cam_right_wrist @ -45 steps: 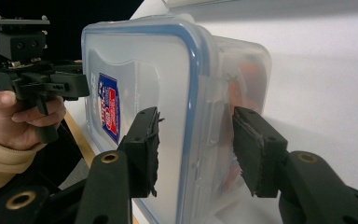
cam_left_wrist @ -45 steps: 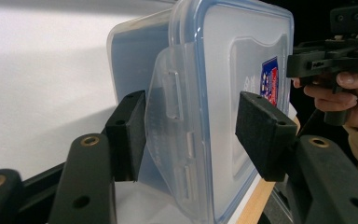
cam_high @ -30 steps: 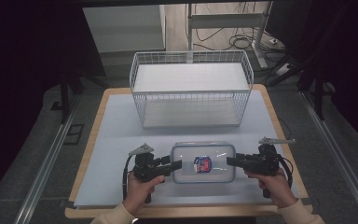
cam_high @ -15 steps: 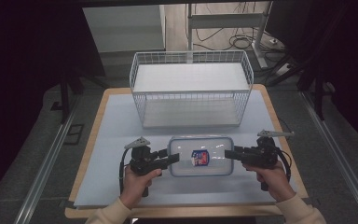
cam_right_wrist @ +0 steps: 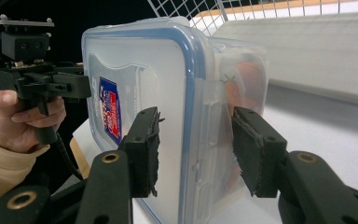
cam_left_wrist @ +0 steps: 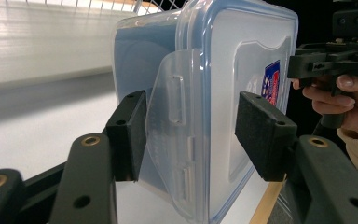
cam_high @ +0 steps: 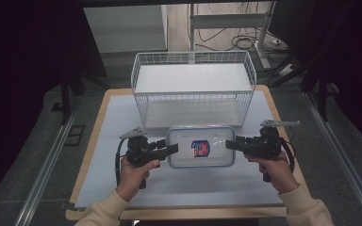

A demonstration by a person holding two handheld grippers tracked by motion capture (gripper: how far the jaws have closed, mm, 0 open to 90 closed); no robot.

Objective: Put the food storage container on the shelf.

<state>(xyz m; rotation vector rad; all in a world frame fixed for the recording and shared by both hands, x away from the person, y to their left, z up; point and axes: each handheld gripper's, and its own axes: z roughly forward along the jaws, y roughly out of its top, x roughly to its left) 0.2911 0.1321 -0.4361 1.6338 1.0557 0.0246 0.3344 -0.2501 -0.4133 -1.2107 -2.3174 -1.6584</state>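
A clear plastic container [cam_high: 201, 146] with a blue-rimmed lid and a red and blue label hangs between my two grippers above the table, just in front of the wire basket [cam_high: 193, 89]. My left gripper [cam_high: 172, 149] is shut on its left end. My right gripper [cam_high: 230, 144] is shut on its right end. In the left gripper view the pads [cam_left_wrist: 126, 135] clamp the container [cam_left_wrist: 214, 70] at its side latch. In the right gripper view my right gripper [cam_right_wrist: 196, 149] grips the lid edge of the container [cam_right_wrist: 168, 70], and something orange [cam_right_wrist: 244, 79] shows inside.
The white wire basket stands at the back of the pale blue table top [cam_high: 118, 117], its open top facing up. Wooden table edges [cam_high: 283, 122] frame the surface. Dark floor and metal rails lie on both sides.
Both hands have risen with the container held between them, carrying it a little farther from the person and closer to the basket's front wall.
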